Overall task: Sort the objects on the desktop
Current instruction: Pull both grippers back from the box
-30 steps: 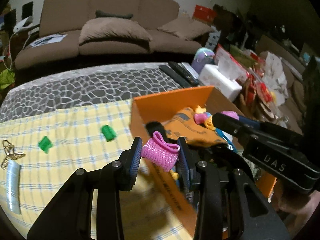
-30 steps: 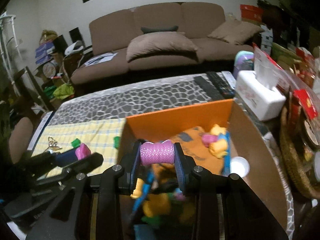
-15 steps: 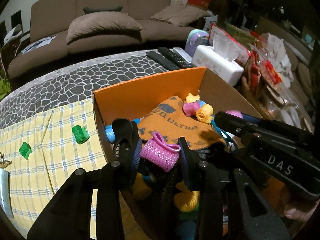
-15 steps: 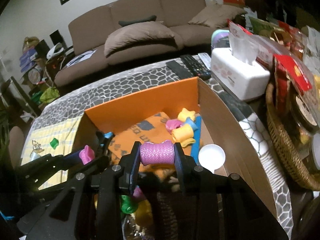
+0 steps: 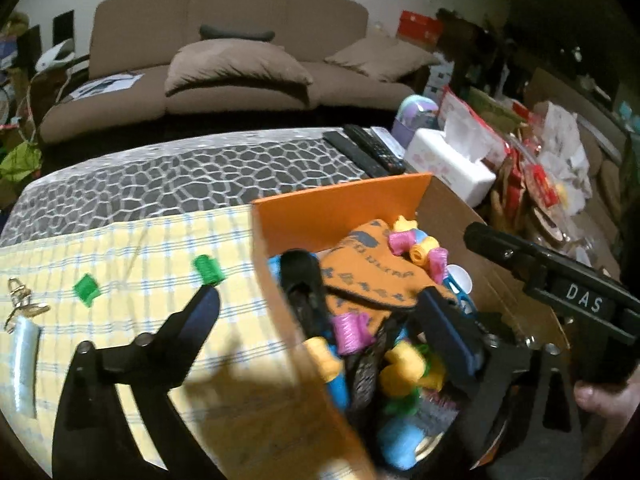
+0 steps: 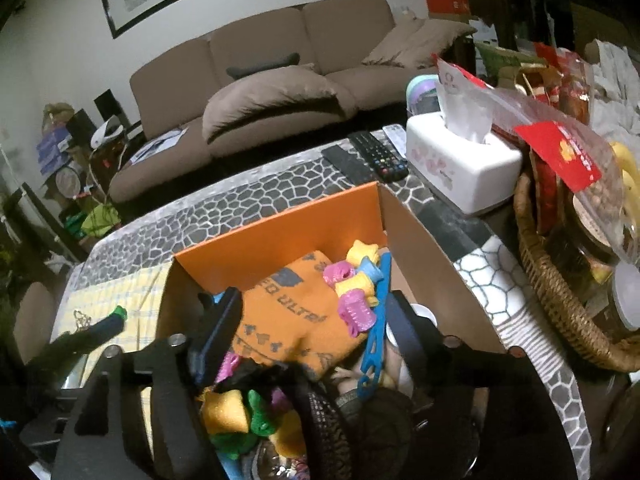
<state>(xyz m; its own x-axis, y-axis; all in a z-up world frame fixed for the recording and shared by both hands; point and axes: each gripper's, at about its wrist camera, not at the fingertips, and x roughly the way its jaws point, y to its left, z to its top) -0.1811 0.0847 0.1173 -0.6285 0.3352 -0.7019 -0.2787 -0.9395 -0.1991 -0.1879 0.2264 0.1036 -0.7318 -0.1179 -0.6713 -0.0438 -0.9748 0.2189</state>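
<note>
Checked yellow cloth (image 5: pixel 132 248) — mesh pink roller (image 5: pixel 350 332) inside orange cardboard box (image 5: pixel 340 204).

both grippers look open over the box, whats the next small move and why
Probably swing the left gripper, whose jaws have just been opening with nothing gripped, back to the nearer green roller on the yellow cloth. Two green pieces remain outside the orange box.

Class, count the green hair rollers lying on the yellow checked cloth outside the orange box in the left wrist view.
2: one green roller near the orange box, another green roller farther left on the yellow checked cloth. The left gripper may hide others.
</note>
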